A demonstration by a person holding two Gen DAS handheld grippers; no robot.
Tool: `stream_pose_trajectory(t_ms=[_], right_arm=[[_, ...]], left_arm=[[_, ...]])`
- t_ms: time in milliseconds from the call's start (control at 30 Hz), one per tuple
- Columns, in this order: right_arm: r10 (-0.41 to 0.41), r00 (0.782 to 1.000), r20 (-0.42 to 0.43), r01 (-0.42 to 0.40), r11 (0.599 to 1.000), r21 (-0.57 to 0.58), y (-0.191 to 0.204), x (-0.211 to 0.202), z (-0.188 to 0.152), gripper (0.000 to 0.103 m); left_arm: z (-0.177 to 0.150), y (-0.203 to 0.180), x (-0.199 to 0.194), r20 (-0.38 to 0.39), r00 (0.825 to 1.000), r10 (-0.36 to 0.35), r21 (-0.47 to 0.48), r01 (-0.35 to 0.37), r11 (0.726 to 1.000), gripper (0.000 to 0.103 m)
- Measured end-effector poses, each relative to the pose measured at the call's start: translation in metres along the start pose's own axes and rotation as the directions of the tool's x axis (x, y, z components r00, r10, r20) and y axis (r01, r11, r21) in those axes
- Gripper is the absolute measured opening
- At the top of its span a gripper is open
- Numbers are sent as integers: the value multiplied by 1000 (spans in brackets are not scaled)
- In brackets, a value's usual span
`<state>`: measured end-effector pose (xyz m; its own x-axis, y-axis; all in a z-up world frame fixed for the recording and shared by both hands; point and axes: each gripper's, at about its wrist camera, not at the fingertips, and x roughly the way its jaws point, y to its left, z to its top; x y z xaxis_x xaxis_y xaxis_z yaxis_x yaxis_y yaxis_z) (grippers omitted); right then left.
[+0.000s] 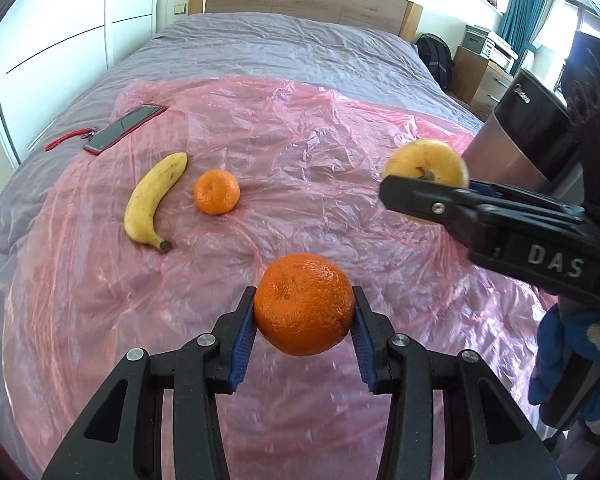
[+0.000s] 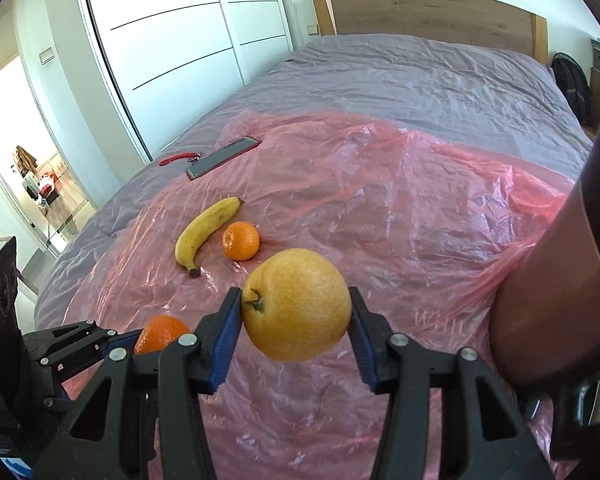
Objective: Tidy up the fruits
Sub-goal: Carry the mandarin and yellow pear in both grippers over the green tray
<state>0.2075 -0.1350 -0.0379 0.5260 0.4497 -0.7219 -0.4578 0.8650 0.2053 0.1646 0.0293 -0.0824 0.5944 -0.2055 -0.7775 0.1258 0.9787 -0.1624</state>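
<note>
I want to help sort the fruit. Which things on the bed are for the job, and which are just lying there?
For the job:
- orange, held in the left gripper
- yellow pear, held in the right gripper
- banana
- small mandarin

Just lying about:
- phone
- red strap
- pink plastic sheet
- dark metal container

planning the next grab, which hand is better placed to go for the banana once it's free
Left, probably. The banana lies toward the left side of the pink sheet, nearer the left tongs. Both are full now: left holds the orange, the right tongs the yellow fruit.
</note>
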Motion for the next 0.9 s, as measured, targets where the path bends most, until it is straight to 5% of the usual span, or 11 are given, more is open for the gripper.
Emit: stream_pose_trajectory(t_ms=[433,900], right_arm=[[-20,1000,10,19,999,48,-11,-84,-61,30],[-176,984,20,167,959,230,-124,-176,-139,30]], left_arm=[[-34,-46,-46,-9,999,-34,70,35,997,39],[-41,-183,-50,-71,980,-185,243,197,950,39]])
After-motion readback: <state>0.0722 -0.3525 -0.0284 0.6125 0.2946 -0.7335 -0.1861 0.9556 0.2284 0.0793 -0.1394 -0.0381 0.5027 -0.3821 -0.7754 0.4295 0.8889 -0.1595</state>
